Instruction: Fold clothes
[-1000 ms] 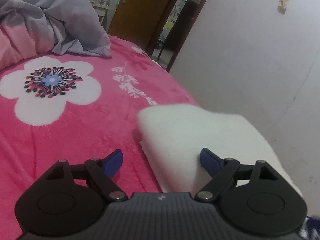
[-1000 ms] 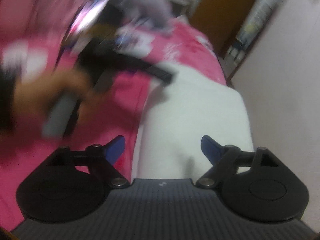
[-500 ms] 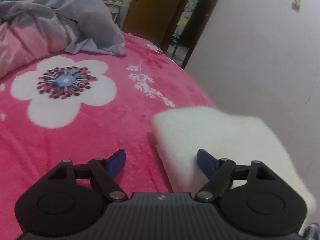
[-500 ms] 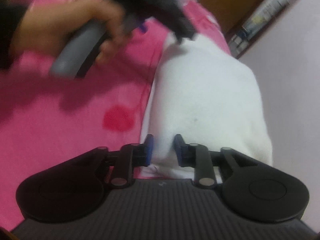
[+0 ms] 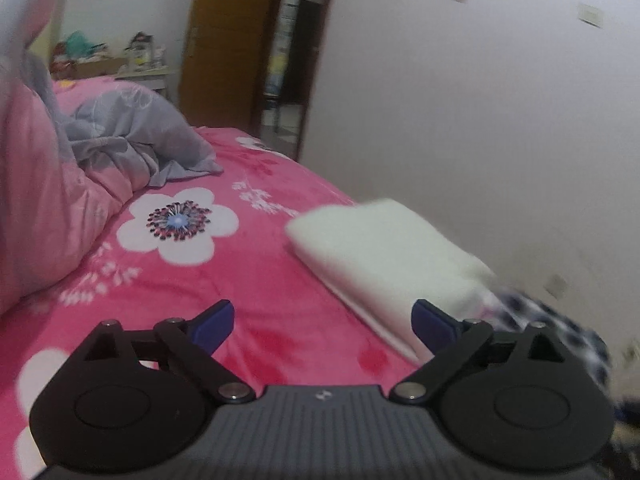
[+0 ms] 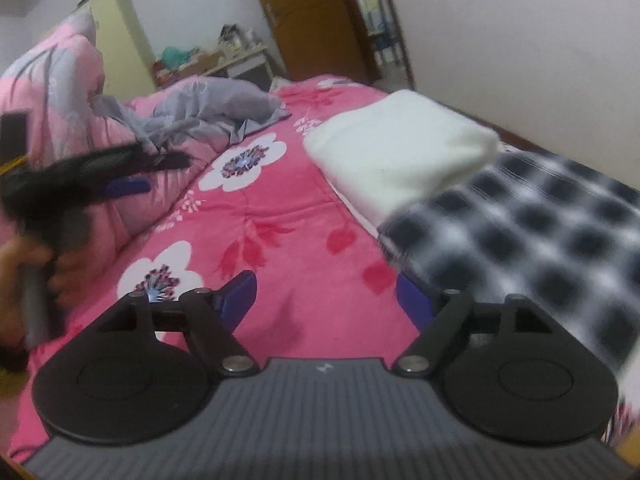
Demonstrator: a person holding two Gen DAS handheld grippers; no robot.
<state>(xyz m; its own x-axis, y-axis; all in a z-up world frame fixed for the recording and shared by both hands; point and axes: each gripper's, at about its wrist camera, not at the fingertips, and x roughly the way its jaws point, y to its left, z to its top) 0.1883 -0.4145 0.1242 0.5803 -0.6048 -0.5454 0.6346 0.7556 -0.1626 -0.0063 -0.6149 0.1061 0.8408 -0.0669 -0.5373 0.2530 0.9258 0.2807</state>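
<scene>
— Grippers? The left gripper [image 5: 322,322] and the right gripper [image 6: 325,298] are both gaping wide, gripping nothing.

— Clothes? A folded white garment [image 6: 396,160] is lying at one o'clock, touching a checked garment [image 6: 532,232] at three. I'm judging either fits: another piece waiting, or all stacked.

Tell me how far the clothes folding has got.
Done: a white garment lies folded in a neat block on the pink floral bedspread, near the wall. In hand: nothing; the left tool and the right tool are both open and empty, above the bedspread. Left: a black-and-white checked garment lies beside the white one; motion blur hides whether it is folded, so it may be next.
</scene>
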